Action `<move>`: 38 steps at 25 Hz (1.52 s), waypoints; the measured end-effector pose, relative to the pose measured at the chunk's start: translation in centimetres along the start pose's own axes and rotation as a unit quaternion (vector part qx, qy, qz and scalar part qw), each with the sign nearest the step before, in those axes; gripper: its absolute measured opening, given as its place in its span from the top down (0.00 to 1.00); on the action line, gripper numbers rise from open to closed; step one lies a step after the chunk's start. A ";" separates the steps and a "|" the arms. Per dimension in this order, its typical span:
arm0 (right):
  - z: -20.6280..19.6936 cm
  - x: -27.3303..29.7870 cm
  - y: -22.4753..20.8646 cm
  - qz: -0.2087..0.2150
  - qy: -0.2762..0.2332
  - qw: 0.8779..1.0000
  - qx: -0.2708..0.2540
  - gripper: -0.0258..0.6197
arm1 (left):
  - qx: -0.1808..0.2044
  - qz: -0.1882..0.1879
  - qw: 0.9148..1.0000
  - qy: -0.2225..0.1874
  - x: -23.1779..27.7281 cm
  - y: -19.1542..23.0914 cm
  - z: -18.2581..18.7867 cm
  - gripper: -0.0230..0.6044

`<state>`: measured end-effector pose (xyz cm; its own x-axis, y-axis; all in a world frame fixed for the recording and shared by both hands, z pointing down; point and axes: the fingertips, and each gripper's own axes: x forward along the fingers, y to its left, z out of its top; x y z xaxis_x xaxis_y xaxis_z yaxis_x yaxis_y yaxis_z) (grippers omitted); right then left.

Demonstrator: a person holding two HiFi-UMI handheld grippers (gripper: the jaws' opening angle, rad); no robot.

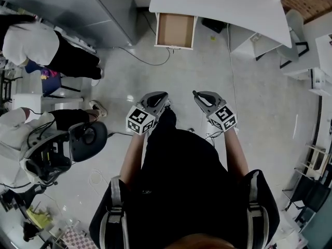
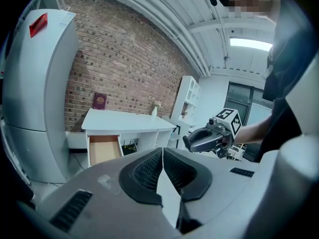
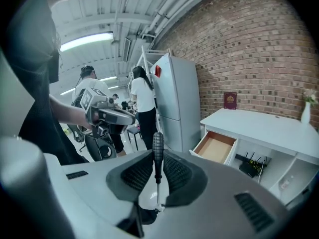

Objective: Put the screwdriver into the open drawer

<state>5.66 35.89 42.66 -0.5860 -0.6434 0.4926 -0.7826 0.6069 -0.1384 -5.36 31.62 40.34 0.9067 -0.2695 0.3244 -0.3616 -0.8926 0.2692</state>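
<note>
Screwdriver (image 3: 157,154) sits pinched between the jaws of my right gripper (image 1: 197,94). Its long axis runs along the jaws: the dark ribbed handle points out past the tips and the thin shaft runs back toward my palm. My left gripper (image 2: 163,154) is closed on nothing, its pads meeting edge to edge. The open drawer (image 1: 176,30) hangs out from under the white desk (image 1: 218,4), straight ahead of me and well apart across the bare floor (image 1: 249,102). It lies roughly between my two claws, so neither is clearly nearer, but the right one carries the tool. From that claw the drawer is off to the right of the jaws, so I judge I must walk closer and swing right.
</note>
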 end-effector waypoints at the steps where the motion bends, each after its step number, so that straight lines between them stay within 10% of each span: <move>1: 0.3 0.5 -0.4 0.000 0.001 1.000 0.000 0.78 | -0.001 -0.001 1.000 0.000 0.2 0.7 0.2 0.94; 38: 8.1 12.1 -5.5 -0.038 0.012 0.999 -0.002 0.78 | 0.025 -0.070 0.997 -0.013 1.7 13.1 5.7 0.94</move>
<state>1.18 20.99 42.48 -0.5189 -0.6767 0.5223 -0.8243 0.5578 -0.0963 -7.32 17.36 39.26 0.9532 -0.1490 0.2630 -0.2197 -0.9390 0.2645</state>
